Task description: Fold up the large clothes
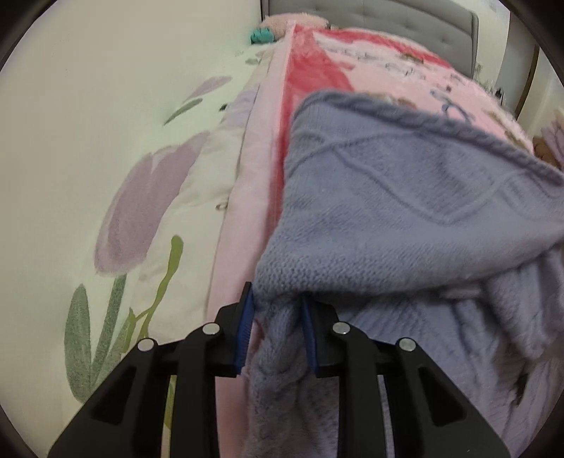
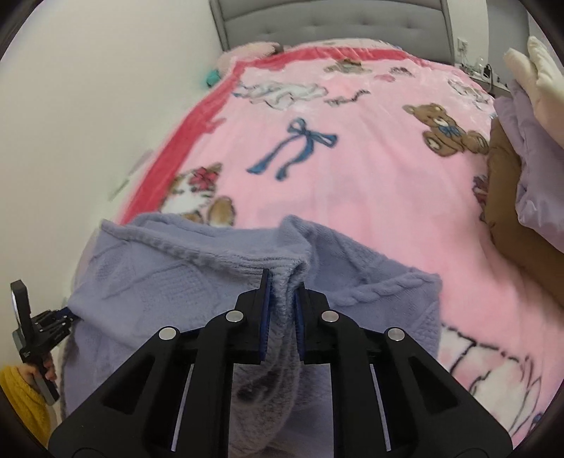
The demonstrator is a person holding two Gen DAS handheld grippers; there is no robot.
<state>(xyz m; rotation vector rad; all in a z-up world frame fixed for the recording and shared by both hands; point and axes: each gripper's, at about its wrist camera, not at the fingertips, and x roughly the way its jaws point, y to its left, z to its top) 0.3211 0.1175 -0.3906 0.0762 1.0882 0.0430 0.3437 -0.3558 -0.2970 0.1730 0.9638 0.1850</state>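
- The lavender knit sweater (image 2: 197,282), fuzzy with raised cable ribs, hangs bunched over the near end of the bed, above the blanket.
- The right gripper (image 2: 283,282) is clenched on a folded ridge of the knit.
- The left gripper (image 1: 276,299) pinches a twisted cable-knit edge.
- Beneath lies a plush pink blanket (image 2: 370,169) printed with bears and a blue bow.
- A tufted grey headboard (image 2: 328,21) stands beyond.

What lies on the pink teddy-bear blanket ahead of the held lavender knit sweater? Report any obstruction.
Nothing visible. Left gripper and right gripper are both shut on the lavender knit sweater; the pink teddy-bear blanket ahead is bare. The piled clothes sit off at its right edge.
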